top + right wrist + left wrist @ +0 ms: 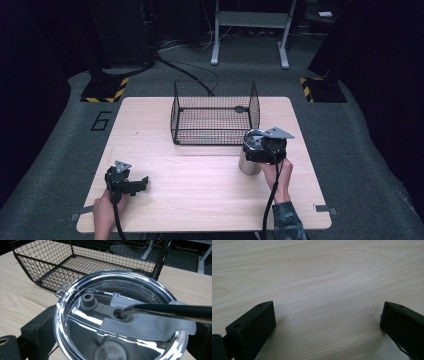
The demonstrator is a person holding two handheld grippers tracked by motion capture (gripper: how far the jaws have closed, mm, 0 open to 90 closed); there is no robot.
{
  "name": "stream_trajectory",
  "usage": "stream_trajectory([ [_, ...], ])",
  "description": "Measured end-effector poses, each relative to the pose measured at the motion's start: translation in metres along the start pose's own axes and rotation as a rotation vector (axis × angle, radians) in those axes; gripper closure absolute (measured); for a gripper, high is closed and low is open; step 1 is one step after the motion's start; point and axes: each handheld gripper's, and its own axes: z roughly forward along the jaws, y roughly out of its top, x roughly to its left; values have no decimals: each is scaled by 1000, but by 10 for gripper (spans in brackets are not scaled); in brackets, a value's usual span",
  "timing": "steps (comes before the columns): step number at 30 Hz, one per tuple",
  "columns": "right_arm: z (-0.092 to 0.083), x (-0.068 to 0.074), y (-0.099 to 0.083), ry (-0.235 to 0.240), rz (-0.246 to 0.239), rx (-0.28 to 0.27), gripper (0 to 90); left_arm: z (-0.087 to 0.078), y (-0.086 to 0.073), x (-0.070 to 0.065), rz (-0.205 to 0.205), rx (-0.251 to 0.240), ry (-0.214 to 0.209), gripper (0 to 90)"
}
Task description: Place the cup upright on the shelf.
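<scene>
High view: at the left, the left gripper (pixel 142 181) rests low on the wooden table (pixel 200 200), near its front edge, well apart from everything else. The left gripper view shows its jaws spread wide with only bare wood between them; idle. Mid-table, toward the far edge, stands a black wire basket (pixel 215 114), nothing visible inside. Just right of the basket's near corner, the right gripper (pixel 260 150) sits over a steel tumbler (pixel 248 165) that stands upright on the table. The right gripper view shows the tumbler's clear lid (pixel 117 315) and dark straw (pixel 170 311) between the jaws, which flank the rim; seemingly clamped on it. Judged step: tumbler grasped, lift not begun. Next move likely calls for raising it clear of the basket wall, keeping it upright, then lowering inside.
</scene>
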Motion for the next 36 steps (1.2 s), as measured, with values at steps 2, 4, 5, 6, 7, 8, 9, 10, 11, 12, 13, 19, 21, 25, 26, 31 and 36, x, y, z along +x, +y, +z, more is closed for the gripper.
stream_trajectory([
  [2, 0, 0, 0, 0, 0, 0, 34, 0, 0, 0, 0, 0, 0, 1],
  [4, 0, 0, 0, 0, -1, -1, 34, 0, 0, 0, -1, -3, 2, 1],
  [5, 0, -1, 0, 5, -4, -3, 35, 0, 0, 0, 0, 0, 0, 1],
  [6, 0, -1, 0, 7, -5, 0, 35, 0, 0, 0, 0, 0, 0, 1],
  [7, 0, -1, 0, 7, -5, 0, 35, 0, 0, 0, 0, 0, 0, 1],
  [8, 0, -1, 0, 8, -5, -1, 35, 0, 0, 0, 0, 0, 0, 1],
  [9, 0, -2, 0, 11, -7, -1, 36, 0, 0, 0, 0, 1, 0, 1],
  [10, 0, -2, 0, 13, -9, -1, 36, 0, 0, 0, -1, -4, 3, 1],
  [11, 0, -2, 0, 12, -8, 1, 36, 0, 0, 0, 0, 1, 0, 1],
  [12, 0, -3, 0, 13, -9, 1, 36, 0, 0, 0, -1, -3, 1, 1],
  [13, 0, -3, 0, 15, -10, 3, 36, 0, 0, 0, 0, 0, 0, 1],
  [19, 1, -4, 1, 25, -13, 7, 36, 0, 0, 0, 0, 0, 0, 1],
  [21, 0, -4, 1, 28, -13, 8, 36, 0, 0, 0, -1, -3, 1, 1],
  [25, 0, -5, 2, 33, -14, 11, 36, 0, 0, 0, 0, 0, 0, 1],
  [26, -1, -4, 2, 30, -10, 13, 36, 0, 0, 0, 0, 0, 0, 1],
  [31, -4, -4, 5, 25, -17, 3, 37, 0, 0, 0, 0, 0, 0, 1],
  [36, -8, -6, 10, 31, -25, -6, 36, 0, 0, 0, 0, 1, 0, 1],
])
